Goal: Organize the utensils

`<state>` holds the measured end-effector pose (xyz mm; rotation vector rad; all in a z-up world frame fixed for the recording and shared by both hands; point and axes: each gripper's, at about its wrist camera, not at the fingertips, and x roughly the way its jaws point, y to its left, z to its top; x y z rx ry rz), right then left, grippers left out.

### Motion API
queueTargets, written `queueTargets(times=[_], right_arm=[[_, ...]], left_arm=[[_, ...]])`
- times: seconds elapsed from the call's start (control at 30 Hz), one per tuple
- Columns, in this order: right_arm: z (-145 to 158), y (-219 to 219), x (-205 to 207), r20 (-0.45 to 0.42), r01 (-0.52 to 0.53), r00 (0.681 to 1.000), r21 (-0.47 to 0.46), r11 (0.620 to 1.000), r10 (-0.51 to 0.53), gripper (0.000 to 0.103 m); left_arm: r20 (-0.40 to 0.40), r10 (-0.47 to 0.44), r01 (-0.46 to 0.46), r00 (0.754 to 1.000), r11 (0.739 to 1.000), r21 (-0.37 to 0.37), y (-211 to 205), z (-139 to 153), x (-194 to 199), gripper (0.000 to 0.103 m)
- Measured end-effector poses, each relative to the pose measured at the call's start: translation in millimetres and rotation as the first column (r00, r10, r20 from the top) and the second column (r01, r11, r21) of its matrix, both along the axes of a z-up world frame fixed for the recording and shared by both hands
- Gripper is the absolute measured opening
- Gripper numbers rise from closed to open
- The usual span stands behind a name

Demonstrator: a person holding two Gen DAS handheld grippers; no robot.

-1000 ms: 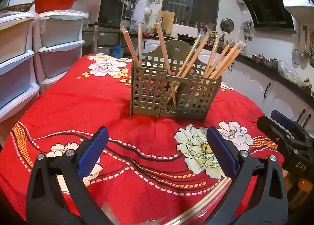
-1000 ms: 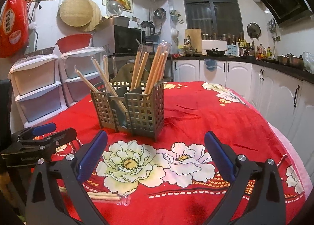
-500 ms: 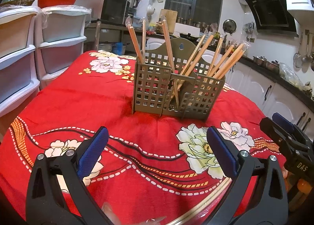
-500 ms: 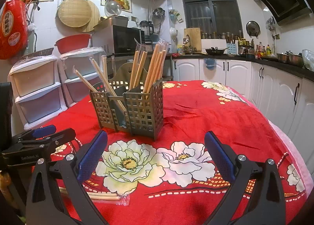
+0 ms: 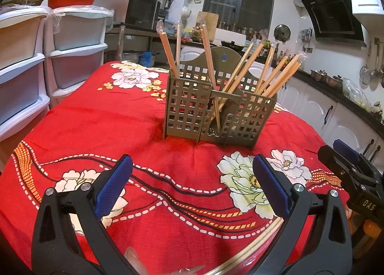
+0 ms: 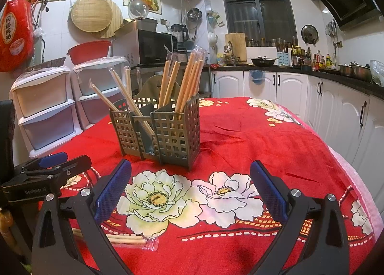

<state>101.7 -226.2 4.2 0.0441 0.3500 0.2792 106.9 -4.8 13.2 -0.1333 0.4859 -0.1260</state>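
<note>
Landmark: grey slotted utensil caddy (image 5: 217,111), standing upright mid-tabletop (image 5: 100,128) on the red floral cloth.

Left tool (image 5: 192,187): blue pads spread wide, nothing between them, hovering over the cloth on the near side of the caddy, well apart from it. In the right wrist view it shows at the left edge, low and near the cloth.

Right tool (image 6: 190,189): also spread wide and empty, above the big white flower print on the near side of the caddy, apart from it. In the left wrist view it sits at the far right edge.

Wrapped chopsticks in the caddy (image 6: 189,82): several pairs in clear sleeves, standing tilted. Most lean in the right-hand compartment, a few in the left-hand one, and one crosses down into the lower middle slot.

One wrapped chopstick pair (image 6: 127,241) lies flat on the cloth, well on the near side of the caddy, partly hidden behind the right tool's left finger. Left wrist view shows what looks like the same pair running under the left tool's right finger.

Stacked plastic drawers (image 5: 21,63) stand off the tabletop, left of the caddy.
</note>
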Motion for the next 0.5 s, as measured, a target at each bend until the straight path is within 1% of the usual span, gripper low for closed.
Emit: queueTargets(times=[0.5], right_arm=[[0.4,-0.6,0.1,0.000,0.000,1.000,-0.001,1.000,0.000,0.096]], left_arm=[[0.002,0.005,-0.005,1.000,1.000,0.002,1.1,0.5,-1.8,0.092]])
